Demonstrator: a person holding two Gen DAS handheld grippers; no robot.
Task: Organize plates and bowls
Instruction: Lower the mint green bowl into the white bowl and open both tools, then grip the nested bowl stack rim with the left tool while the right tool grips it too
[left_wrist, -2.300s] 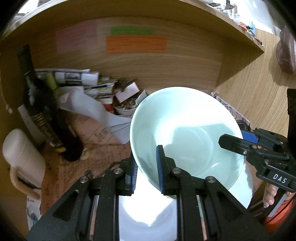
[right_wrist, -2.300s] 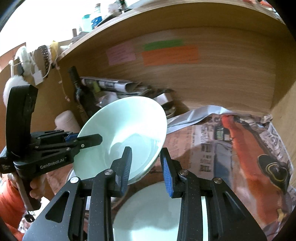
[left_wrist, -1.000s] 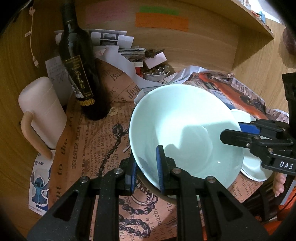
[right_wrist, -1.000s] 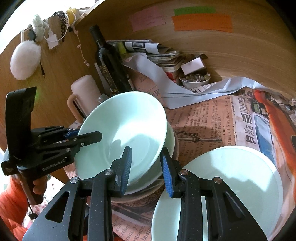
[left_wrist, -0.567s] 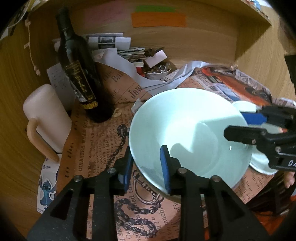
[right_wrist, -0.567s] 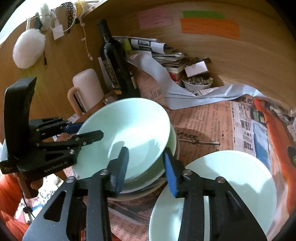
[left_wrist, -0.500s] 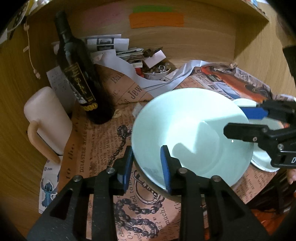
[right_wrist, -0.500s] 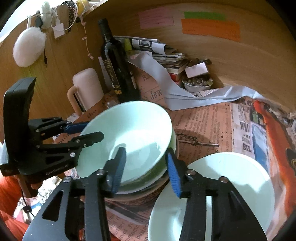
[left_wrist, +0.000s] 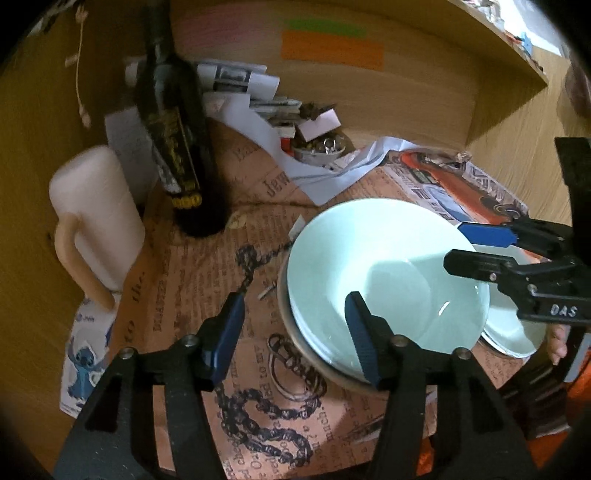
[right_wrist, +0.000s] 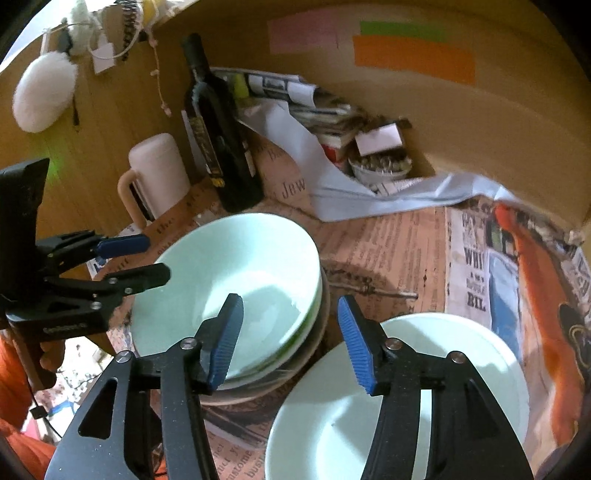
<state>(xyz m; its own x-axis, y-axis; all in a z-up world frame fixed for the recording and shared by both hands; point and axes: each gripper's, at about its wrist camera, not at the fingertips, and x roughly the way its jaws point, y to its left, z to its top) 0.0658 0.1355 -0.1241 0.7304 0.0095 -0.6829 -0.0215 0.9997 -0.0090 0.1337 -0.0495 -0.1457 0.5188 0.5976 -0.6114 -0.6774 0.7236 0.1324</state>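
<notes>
The pale green glazed ceramic bowl (left_wrist: 388, 273) sat nested on top of a stack of similar bowls (right_wrist: 295, 354), w/ a darker, wider dish showing under its near rim. So stacking of this bowl looked done. Left claw (left_wrist: 295, 339) had just been opening: its jaws stood apart either side of the bowl's near-left rim, pads not pressing, nothing held. Right claw (right_wrist: 291, 339) had also just been opening; its jaws straddled the bowl's right rim w/o touching, nothing gripped.

Still left, by my reading: the wide pale green round plate (right_wrist: 436, 373) lay flat by itself on the newspaper-covered worktop (right_wrist: 391, 243), just right of the stack & near the front edge. It prob. needs its own spot or pile.

Room to move: far-left was crowded. The dark glass wine bottle (right_wrist: 218, 140) stood close behind the stack, the cream plastic mug with a handle (right_wrist: 159, 177) left of it, paper clutter & a small dish of bits (right_wrist: 380, 166) at the back wall. Open worktop lay far-right of the stack, over the newsprint. Shelf above limits lifting. The stack sat near the worktop's front-left edge, so pulling back should be gentle.
</notes>
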